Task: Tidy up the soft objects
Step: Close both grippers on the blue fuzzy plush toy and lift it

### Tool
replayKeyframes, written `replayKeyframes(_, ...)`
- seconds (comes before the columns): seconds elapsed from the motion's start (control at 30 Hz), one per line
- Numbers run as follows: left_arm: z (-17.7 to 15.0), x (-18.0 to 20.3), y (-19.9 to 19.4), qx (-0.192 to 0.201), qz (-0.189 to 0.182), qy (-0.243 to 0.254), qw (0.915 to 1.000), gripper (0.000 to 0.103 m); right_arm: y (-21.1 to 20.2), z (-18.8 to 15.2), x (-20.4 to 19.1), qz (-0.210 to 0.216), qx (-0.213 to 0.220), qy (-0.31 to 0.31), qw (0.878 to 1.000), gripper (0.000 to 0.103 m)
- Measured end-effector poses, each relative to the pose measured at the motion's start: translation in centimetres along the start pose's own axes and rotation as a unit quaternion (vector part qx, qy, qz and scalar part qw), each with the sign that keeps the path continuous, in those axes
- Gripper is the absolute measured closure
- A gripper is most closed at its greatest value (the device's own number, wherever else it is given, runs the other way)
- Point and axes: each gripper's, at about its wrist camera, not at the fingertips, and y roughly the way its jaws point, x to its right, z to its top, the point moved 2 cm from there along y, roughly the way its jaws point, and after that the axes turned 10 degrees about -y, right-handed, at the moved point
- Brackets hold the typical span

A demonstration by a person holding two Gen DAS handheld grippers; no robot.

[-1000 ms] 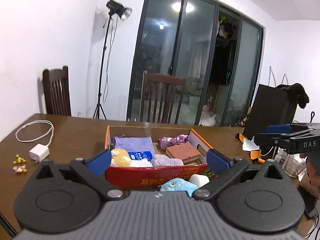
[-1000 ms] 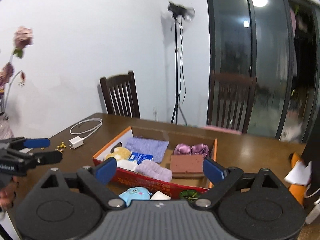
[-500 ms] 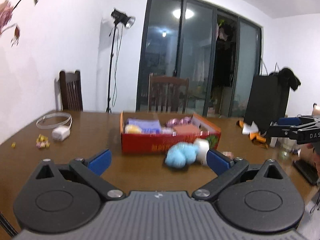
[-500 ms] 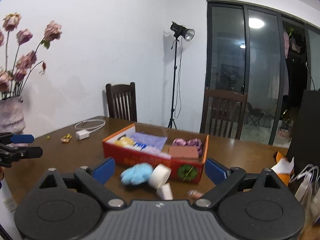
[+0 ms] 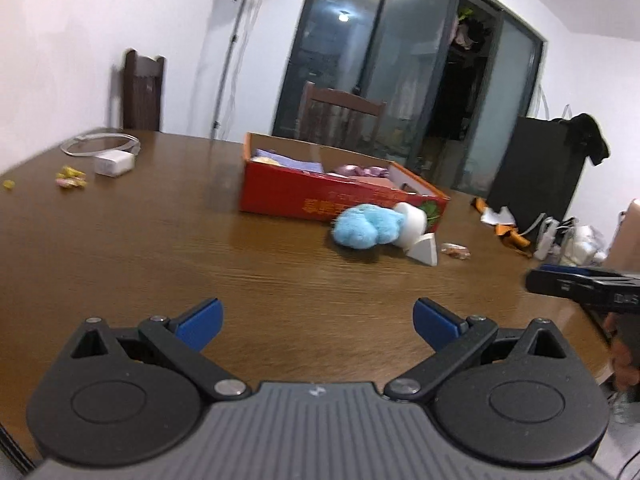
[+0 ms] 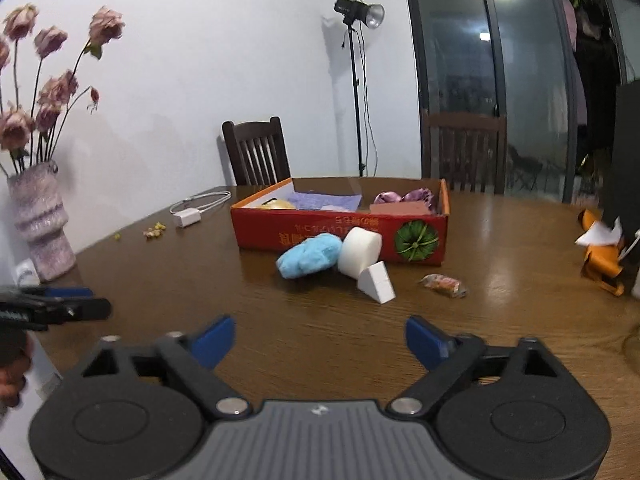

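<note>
Red box: the red cardboard box (image 6: 340, 236) sits on the table straight ahead of both tongs, well beyond their tips, its front wall printed with a green melon.
Inside the box: a lilac cloth (image 6: 324, 200), a yellow plush (image 6: 278, 203), shiny purple pieces (image 6: 404, 196) and a brown block (image 6: 400, 208) show above the rim.
Loose soft things: a blue plush (image 6: 310, 256), a white foam cylinder (image 6: 359, 251) and a white foam wedge (image 6: 376, 283) lie bunched together on the table against the box's front wall, between the tongs and the box.
Other clutter: a wrapped sweet (image 6: 442, 283) lies just right of the wedge; a white charger with its cable (image 6: 188, 216) and small yellow bits (image 6: 154, 230) lie far to the left; orange and white scraps (image 6: 598, 256) lie at the far right.
In the way: only bare wood lies between the tongs and the loose pile.
Surface: a dark brown wooden table (image 5: 160, 248), glossy.
Room: white walls, two dark wooden chairs, a studio lamp on a stand (image 6: 358, 14), dark glass doors, a vase of dried pink roses (image 6: 38, 216) at the left.
Left tongs (image 5: 318, 322): blue pads wide apart, holding nothing.
Right tongs (image 6: 320, 340): jaws have just been closing a little, yet stand well apart with nothing between them.
Change: a second ago both views looked down into the box from above; now both tongs are lower and see the box from the side.
</note>
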Motion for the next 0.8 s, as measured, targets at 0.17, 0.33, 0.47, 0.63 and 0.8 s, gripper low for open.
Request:
replayKeyframes(0.17, 1.6, 0.7, 3.8, -0.021, -0.029, -0.002, 0.9993, 0.000, 2.8, 0.8, 0.6, 0.002, 0.001, 0.026, 1.000, 0.039)
replayKeyframes(0.33, 3.4, 1.5, 8.9, -0.028, -0.045, -0.001, 0.9986, 0.000, 7.2, 2.4, 0.7, 0.012, -0.005, 0.014, 1.000, 0.047)
replayKeyframes(0.47, 5.4, 2.1, 13.4, -0.050, -0.060, 0.016, 0.9968, 0.002, 11.2, 4.2, 1.4, 0.027, -0.009, 0.013, 1.000, 0.054)
replayKeyframes(0.63, 7.2, 2.1, 18.4, -0.084, -0.080, 0.026, 0.9929, 0.014, 16.4, 6.3, 3.0, 0.038, -0.018, 0.029, 0.999, 0.061)
replayKeyframes(0.8, 7.0, 1.1, 21.2, -0.126, -0.092, 0.008, 0.9877, 0.030, 21.3, 7.4, 3.5, 0.048, -0.056, 0.008, 0.997, 0.065)
